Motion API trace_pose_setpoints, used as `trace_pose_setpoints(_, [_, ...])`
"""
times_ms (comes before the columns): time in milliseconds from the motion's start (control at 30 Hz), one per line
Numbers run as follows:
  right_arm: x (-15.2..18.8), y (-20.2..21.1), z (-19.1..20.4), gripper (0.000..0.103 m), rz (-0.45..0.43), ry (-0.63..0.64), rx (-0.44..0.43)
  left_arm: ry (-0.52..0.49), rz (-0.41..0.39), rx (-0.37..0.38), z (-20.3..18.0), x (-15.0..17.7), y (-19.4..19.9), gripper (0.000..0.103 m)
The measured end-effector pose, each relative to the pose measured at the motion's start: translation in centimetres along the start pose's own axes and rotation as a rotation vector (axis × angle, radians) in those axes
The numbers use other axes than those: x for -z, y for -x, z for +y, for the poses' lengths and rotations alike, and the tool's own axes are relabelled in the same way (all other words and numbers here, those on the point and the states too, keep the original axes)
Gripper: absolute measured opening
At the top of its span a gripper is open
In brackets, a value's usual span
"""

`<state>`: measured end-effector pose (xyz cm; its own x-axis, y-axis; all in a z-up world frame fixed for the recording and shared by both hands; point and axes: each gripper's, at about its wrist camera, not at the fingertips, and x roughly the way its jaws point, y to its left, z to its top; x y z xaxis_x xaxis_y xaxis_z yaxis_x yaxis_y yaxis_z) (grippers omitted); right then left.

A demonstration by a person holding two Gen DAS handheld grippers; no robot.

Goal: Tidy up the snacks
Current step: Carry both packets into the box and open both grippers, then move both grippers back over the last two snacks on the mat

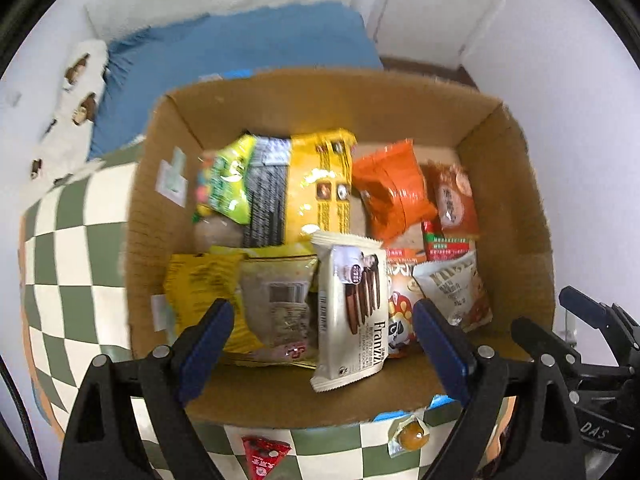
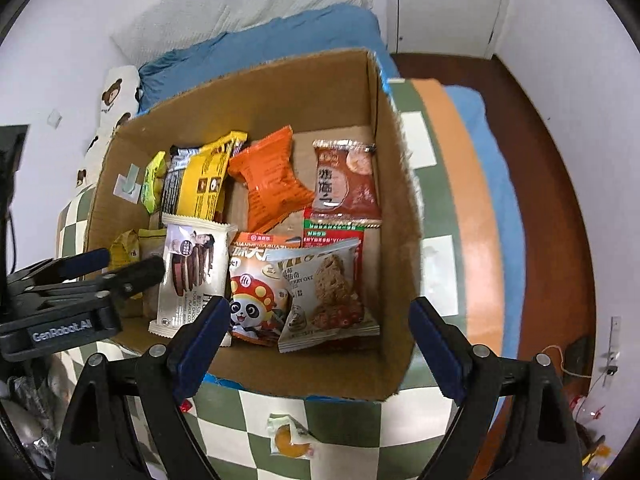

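Note:
An open cardboard box (image 1: 516,184) (image 2: 396,184) stands on a checkered cloth and holds several snack packets. A white Franzzi biscuit packet (image 1: 352,304) (image 2: 196,272) lies near the front. My left gripper (image 1: 324,320) is open and empty, above the box's near side, with the biscuit packet between its fingers' lines. It shows from the side in the right wrist view (image 2: 132,266). My right gripper (image 2: 316,320) is open and empty over the box's front right, above an oat packet (image 2: 328,292). Its fingers (image 1: 580,312) show at the right edge of the left wrist view.
Outside the box on the green-and-white checkered cloth (image 2: 344,420) lie a small clear-wrapped orange sweet (image 1: 412,434) (image 2: 290,440) and a red triangular packet (image 1: 264,456). A blue blanket (image 2: 280,44) and a bear-print pillow (image 1: 76,80) lie behind the box. Wooden floor (image 2: 560,200) runs right.

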<state>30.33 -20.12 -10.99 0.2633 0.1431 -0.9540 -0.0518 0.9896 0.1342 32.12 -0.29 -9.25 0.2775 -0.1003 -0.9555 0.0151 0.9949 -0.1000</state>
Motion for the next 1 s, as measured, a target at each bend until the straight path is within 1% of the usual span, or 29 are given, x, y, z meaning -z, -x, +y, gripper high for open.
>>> trace_pose_setpoints(233, [1.6, 3.7, 1.2, 0.093, -0.112, 0.026, 0.037, -0.004, -0.152, -0.046, 0.6, 2.1, 4.6, 0.091])
trace_pose_setpoints(300, [2.4, 4.8, 1.7, 0.095, -0.150, 0.033, 0.051, -0.006, -0.185, -0.063, 0.5, 2.8, 5.5, 0.091])
trace_pose_setpoints(367, [3.2, 6.0, 2.1, 0.096, -0.184, 0.030, 0.047, -0.009, -0.219, -0.071, 0.6, 3.8, 6.6, 0.091])
trace_pose_setpoints(733, [7.4, 12.7, 3.6, 0.096, -0.339, 0.044, 0.052, 0.002, -0.351, -0.090, 0.6, 8.7, 11.7, 0.091])
trace_pose_setpoints(833, [8.7, 14.7, 3.7, 0.096, -0.387, 0.038, 0.057, 0.011, -0.372, -0.083, 0.5, 10.0, 13.1, 0.091])
trace_pose_setpoints(900, [9.4, 15.7, 3.8, 0.096, -0.407, 0.039, 0.061, 0.010, -0.394, -0.082, 0.3, 10.8, 14.1, 0.091])
trace_pose_setpoints(1000, [10.3, 16.7, 3.7, 0.096, -0.418, 0.025, 0.038, 0.005, -0.415, -0.090, 0.0, 11.5, 15.2, 0.091])
